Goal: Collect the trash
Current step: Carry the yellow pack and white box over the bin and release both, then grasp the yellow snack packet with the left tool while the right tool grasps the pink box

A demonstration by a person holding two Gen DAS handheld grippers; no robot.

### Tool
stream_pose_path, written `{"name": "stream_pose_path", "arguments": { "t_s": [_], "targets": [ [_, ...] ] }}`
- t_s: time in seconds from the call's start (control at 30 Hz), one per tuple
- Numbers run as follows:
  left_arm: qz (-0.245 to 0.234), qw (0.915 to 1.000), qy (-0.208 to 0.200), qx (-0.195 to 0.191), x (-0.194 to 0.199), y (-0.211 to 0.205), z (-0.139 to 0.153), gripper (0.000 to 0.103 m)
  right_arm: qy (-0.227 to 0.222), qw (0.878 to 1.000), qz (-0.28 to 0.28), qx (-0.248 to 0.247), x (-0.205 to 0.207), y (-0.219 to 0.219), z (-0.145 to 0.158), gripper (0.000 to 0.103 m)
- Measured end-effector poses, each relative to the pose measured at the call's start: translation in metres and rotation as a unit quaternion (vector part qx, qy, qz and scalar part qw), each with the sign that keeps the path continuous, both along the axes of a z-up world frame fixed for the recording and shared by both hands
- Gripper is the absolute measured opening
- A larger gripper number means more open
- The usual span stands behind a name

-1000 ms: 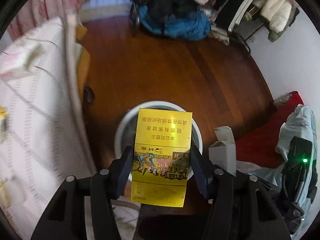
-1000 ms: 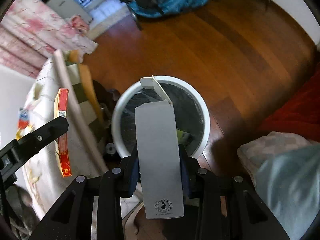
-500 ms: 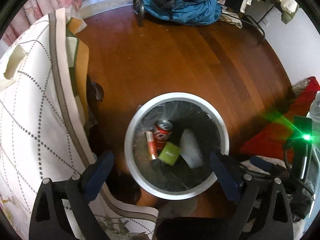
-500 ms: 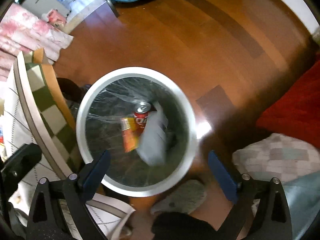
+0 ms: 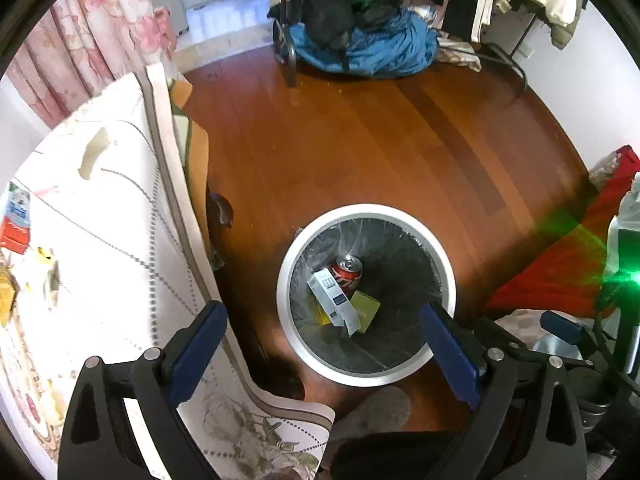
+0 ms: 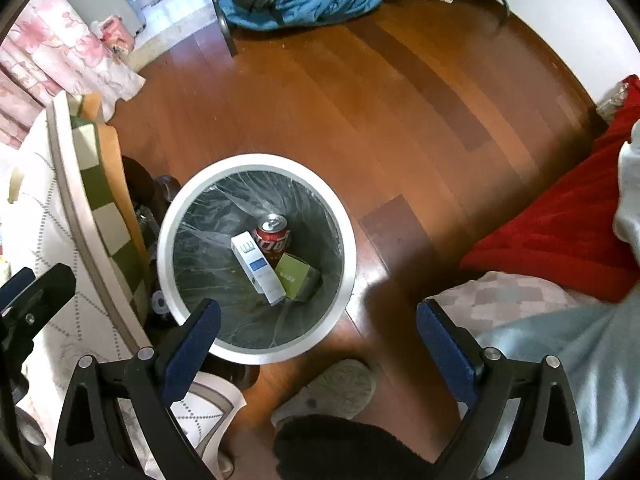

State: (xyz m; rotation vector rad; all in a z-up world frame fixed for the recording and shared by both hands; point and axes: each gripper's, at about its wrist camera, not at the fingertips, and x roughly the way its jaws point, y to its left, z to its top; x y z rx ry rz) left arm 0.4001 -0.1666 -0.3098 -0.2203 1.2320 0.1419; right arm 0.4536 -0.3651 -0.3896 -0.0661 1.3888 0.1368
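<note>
A white-rimmed trash bin (image 5: 400, 216) (image 6: 256, 160) with a dark liner stands on the wood floor. Inside lie a red soda can (image 5: 347, 271) (image 6: 273, 237), a white carton (image 5: 332, 300) (image 6: 256, 266), a green box (image 5: 365, 310) (image 6: 298, 278) and a sliver of the yellow box (image 5: 323, 316). My left gripper (image 5: 324, 344) hovers above the bin's near rim, open and empty. My right gripper (image 6: 318, 336) is open and empty too, above the floor at the bin's near right side. The left gripper's finger (image 6: 36, 300) shows at the right wrist view's left edge.
A table with a white patterned cloth (image 5: 100, 260) (image 6: 48, 240) borders the bin on the left, carrying small packets (image 5: 16, 220). A red blanket (image 5: 560, 264) (image 6: 560, 224) lies right. A grey slipper (image 5: 372, 412) (image 6: 332, 388) is near the bin. Blue bedding (image 5: 368, 48) sits far back.
Both grippers opened and let go: the yellow box and the white carton fell into the bin, where they now lie. Both grippers rose back from the bin.
</note>
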Motion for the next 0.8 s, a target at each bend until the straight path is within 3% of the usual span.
{"name": "stream_pose_path", "arguments": {
  "t_s": [0.27,0.5,0.67,0.8],
  "targets": [
    [0.000,0.9988,-0.046,0.019,-0.026,0.001,0.047,0.099,-0.048,0.999,-0.001,-0.006,-0.030,-0.005,0.064,0.100],
    [0.009,0.9948,-0.099,0.021,-0.059,0.014,0.103,0.099,-0.104,0.994,-0.002,0.031,-0.062,-0.003,0.135,0.100],
    [0.060,0.9881,-0.140,0.026,-0.096,0.067,0.145,0.099,-0.135,0.987,0.024,0.080,-0.083,0.032,0.183,0.100],
    [0.122,0.9820,-0.136,0.048,-0.134,0.132,0.147,0.099,-0.123,0.983,0.073,0.115,-0.094,0.089,0.190,0.100]
  ]
}}
